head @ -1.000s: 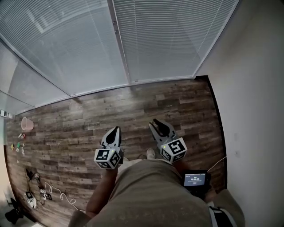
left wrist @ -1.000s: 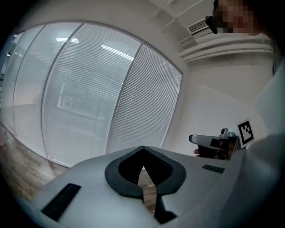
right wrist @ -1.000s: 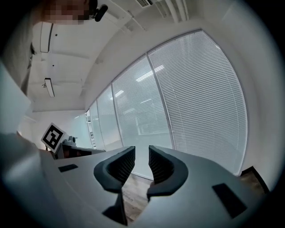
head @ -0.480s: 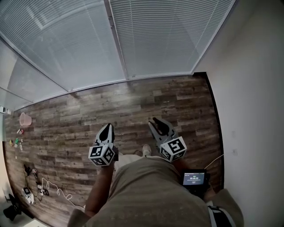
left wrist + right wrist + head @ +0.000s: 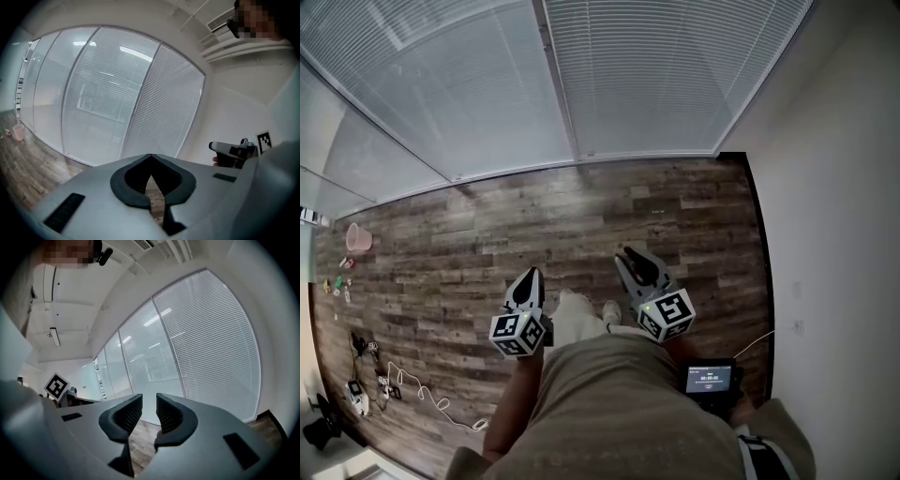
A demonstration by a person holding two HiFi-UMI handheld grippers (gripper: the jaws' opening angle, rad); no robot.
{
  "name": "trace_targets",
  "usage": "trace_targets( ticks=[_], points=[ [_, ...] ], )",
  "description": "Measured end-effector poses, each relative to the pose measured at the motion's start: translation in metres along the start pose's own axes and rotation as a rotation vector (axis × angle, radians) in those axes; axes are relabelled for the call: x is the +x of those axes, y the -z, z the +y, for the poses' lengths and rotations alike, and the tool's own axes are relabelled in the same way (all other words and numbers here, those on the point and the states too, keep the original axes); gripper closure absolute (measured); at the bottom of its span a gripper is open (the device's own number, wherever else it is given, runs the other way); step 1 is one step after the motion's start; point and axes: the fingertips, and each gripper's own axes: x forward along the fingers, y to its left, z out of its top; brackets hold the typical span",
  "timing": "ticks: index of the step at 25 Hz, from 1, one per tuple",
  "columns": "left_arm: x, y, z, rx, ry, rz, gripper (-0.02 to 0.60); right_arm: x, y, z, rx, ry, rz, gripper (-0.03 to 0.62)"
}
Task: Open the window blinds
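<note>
change: a leg (image 5: 574, 317) has stepped forward between the grippers | left gripper (image 5: 531, 275): jaws together, empty | right gripper (image 5: 630, 255): jaws slightly apart, empty | window blinds (image 5: 656, 75): slats closed, ahead of both grippers, well apart | writing: screen (image 5: 710, 380) behind right gripper, digits unreadable

I'm counting two grippers in the head view: the left gripper (image 5: 532, 277) and the right gripper (image 5: 630, 258). Each is carrying one marker cube, so I'm seeing two cubes, the left marker cube (image 5: 517, 335) and the right marker cube (image 5: 667, 316). Ahead I'm making out two wide blinds side by side, the left blind (image 5: 441, 84) and the right blind (image 5: 656, 66). On the floor (image 5: 581, 216) I'm finding one pink cup (image 5: 358, 237), one white cable (image 5: 420, 394) and a scatter of small bits (image 5: 337, 284) too tiny for me to count. One lit screen (image 5: 710, 380) is showing at the person's hip.
</note>
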Motion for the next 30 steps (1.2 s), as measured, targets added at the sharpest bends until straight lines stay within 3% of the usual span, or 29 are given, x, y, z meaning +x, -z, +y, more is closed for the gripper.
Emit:
trace_targets(
  ticks=[6, 13, 17, 25, 30],
  points=[
    [0.012, 0.001, 0.02, -0.024, -0.011, 0.021, 0.568, 0.017, 0.011, 0.001, 0.021, -0.008, 0.039, 0.51],
    [0.07, -0.024, 0.034, -0.027, 0.041, 0.041, 0.568, 0.061, -0.002, -0.027, 0.016, 0.032, 0.049, 0.51],
    [0.112, -0.055, 0.049, -0.009, 0.058, 0.049, 0.568, 0.102, -0.018, -0.042, 0.026, 0.03, 0.039, 0.51],
    [0.186, -0.132, 0.101, 0.026, 0.063, -0.013, 0.568, 0.199, -0.059, -0.066, -0.008, 0.017, 0.02, 0.51],
    [0.22, -0.158, 0.129, 0.028, 0.074, -0.014, 0.568, 0.247, -0.072, -0.078, -0.01, 0.036, 0.025, 0.51]
  ],
)
